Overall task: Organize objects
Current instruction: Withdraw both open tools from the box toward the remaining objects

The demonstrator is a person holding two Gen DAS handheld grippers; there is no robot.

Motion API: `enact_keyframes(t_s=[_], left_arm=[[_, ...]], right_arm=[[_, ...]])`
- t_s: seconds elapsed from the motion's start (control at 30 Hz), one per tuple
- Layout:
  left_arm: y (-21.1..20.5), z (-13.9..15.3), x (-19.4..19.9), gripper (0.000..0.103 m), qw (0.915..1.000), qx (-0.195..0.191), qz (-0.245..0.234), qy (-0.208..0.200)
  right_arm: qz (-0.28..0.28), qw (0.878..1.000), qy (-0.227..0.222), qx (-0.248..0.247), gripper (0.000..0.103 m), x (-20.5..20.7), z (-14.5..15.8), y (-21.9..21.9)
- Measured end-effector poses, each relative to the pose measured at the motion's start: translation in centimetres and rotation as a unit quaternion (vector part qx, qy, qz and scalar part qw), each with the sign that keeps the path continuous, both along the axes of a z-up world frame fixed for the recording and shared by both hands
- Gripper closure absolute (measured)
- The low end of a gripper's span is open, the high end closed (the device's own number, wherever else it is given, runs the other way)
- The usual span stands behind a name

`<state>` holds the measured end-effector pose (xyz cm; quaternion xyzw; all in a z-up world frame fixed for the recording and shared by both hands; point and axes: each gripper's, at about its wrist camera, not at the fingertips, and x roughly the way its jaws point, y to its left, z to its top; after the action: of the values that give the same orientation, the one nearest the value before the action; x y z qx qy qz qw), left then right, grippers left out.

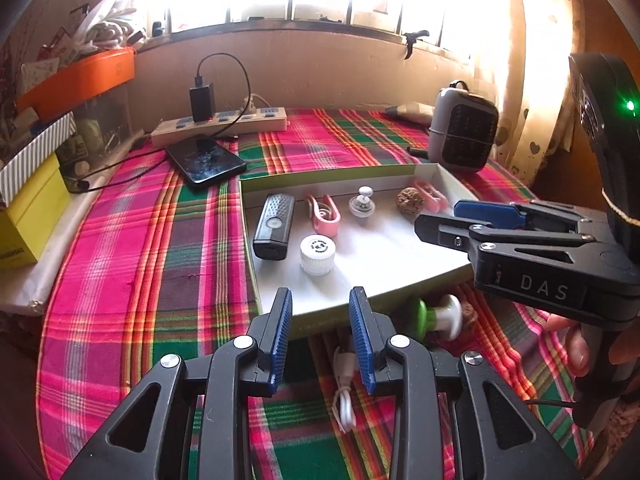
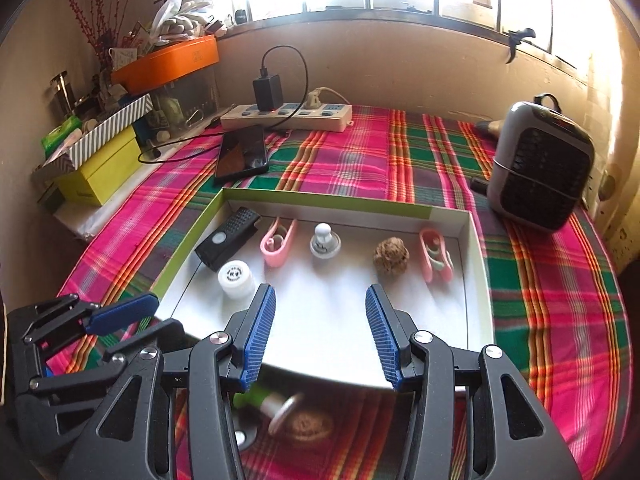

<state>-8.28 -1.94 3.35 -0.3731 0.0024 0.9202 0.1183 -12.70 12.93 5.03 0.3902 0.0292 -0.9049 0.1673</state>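
White cable lies under left tool, untouched.

Ahead of our right gripper's fingers the tray floor lies bare; beyond stand the walnut, knob and bottle cap (left). The tray's near rim crosses between our left fingers.

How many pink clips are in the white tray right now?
2. One pink clip lies in the back row beside the black device; the other pink clip lies at the tray's right end, past the walnut.
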Motion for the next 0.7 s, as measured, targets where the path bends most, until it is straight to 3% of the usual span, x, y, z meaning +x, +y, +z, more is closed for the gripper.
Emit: enact_keyframes(t_s=[0.03,0.7], left_arm=[[0.7,0.4,1.7,0.075,1.0,0.0,0.0,0.001],[-0.9,-1.7,4.1,0.075,0.9989,0.037,-0.021,-0.02]], right_arm=[[-0.001,1.0,0.001,-0.002,0.055,0.2,0.0,0.1],[-0.036,0.999,0.017,0.007,0.055,5.6,-1.4,3.1]])
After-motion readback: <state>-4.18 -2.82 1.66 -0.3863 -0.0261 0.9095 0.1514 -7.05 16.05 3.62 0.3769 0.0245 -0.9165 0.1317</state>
